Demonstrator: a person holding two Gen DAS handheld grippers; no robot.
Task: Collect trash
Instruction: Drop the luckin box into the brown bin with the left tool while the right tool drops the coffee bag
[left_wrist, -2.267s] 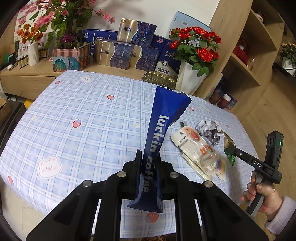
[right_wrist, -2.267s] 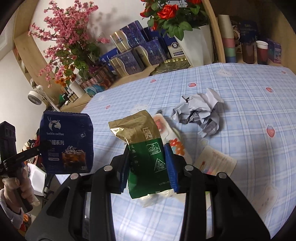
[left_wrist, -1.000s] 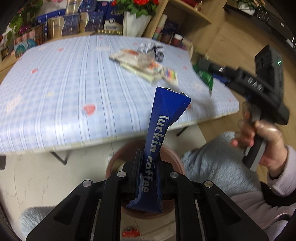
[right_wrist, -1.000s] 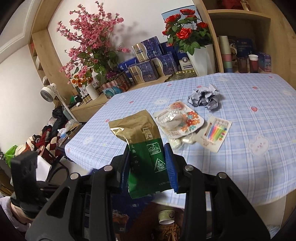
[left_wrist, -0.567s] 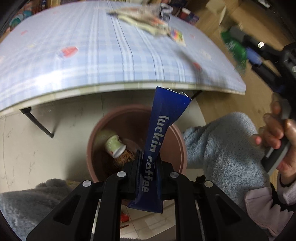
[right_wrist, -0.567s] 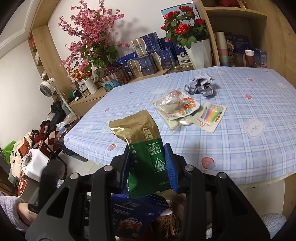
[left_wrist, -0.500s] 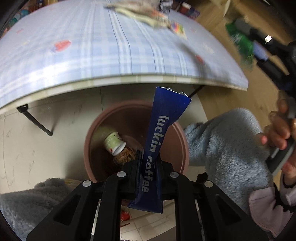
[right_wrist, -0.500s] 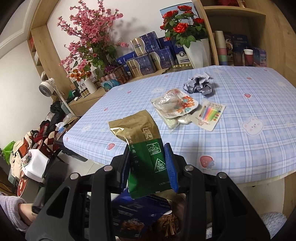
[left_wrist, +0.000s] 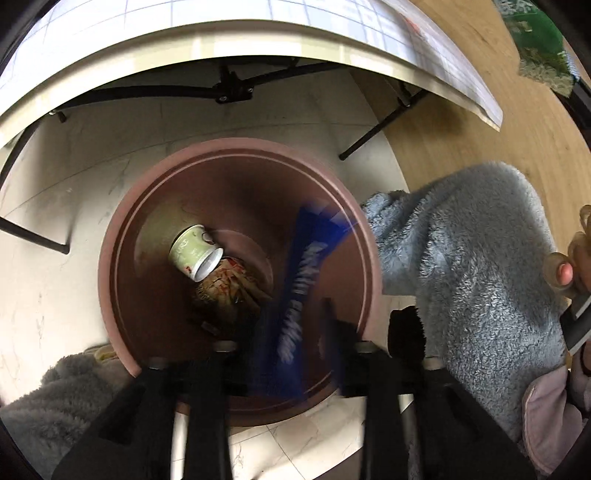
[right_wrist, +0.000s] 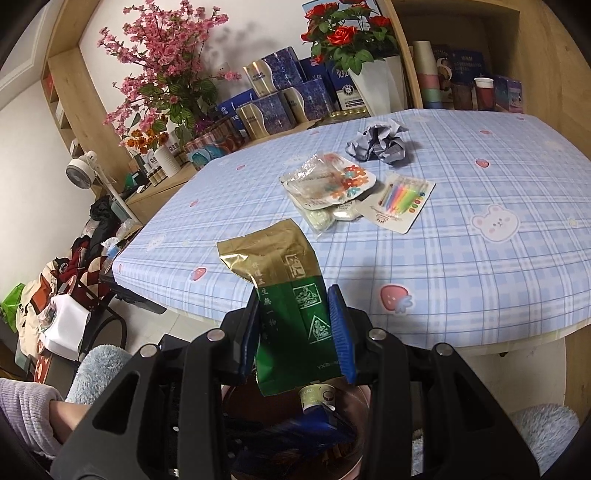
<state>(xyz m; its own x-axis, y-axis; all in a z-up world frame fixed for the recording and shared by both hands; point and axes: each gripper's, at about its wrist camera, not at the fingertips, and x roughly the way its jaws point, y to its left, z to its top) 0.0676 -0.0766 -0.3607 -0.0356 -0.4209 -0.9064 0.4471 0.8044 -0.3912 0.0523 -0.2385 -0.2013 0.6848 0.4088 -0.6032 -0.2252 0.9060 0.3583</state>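
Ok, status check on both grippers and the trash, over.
Left gripper jaws just opening, blue coffee sachet slipping free over the brown bin. Right gripper shut on the green-gold packet. Crumpled paper, wrappers left on table. Nothing blocking.

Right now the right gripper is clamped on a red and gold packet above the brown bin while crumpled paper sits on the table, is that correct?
Not quite: the packet clamped in the right gripper is green and gold, not red and gold, as the right wrist view shows. The rest holds: it hangs above the brown bin, and crumpled paper sits on the table.
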